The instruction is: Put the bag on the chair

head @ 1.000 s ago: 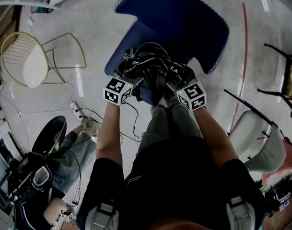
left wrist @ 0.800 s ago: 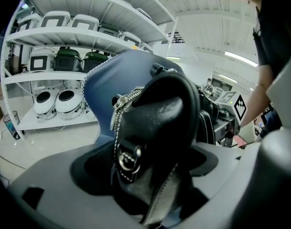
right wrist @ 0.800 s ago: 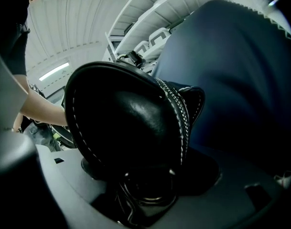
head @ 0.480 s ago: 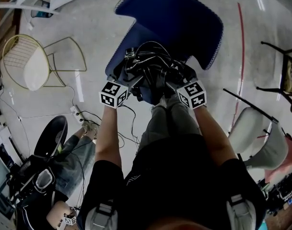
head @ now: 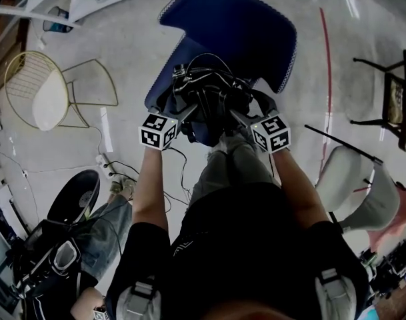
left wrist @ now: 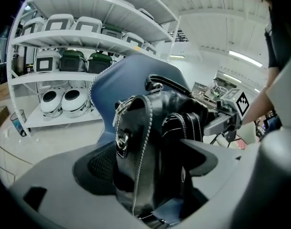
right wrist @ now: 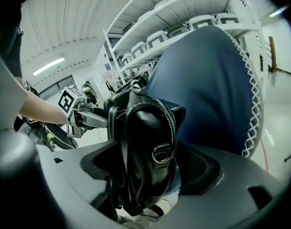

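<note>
A black leather bag (head: 209,93) with white stitching and looped straps stands upright on the seat of the blue chair (head: 239,25). My left gripper (head: 188,111) reaches it from the left and my right gripper (head: 237,112) from the right. In the left gripper view the bag (left wrist: 145,142) stands between the jaws of my left gripper (left wrist: 150,168), with a strip of blue seat showing beside it. My right gripper (right wrist: 147,163) has just been opening its jaws. The bag (right wrist: 145,142) stands between them, and a gap shows on its right side.
A gold wire chair (head: 39,92) stands on the floor at the left. Pale chairs (head: 356,192) and a dark-framed chair (head: 389,99) are at the right. A power strip and cables (head: 106,167) lie near a seated person (head: 89,225). Behind the blue chair are white shelves (left wrist: 64,39) of appliances.
Both grippers have drawn back a little toward me and risen slightly. The bag stays on the blue seat. The chair sits a bit higher in the head view.
</note>
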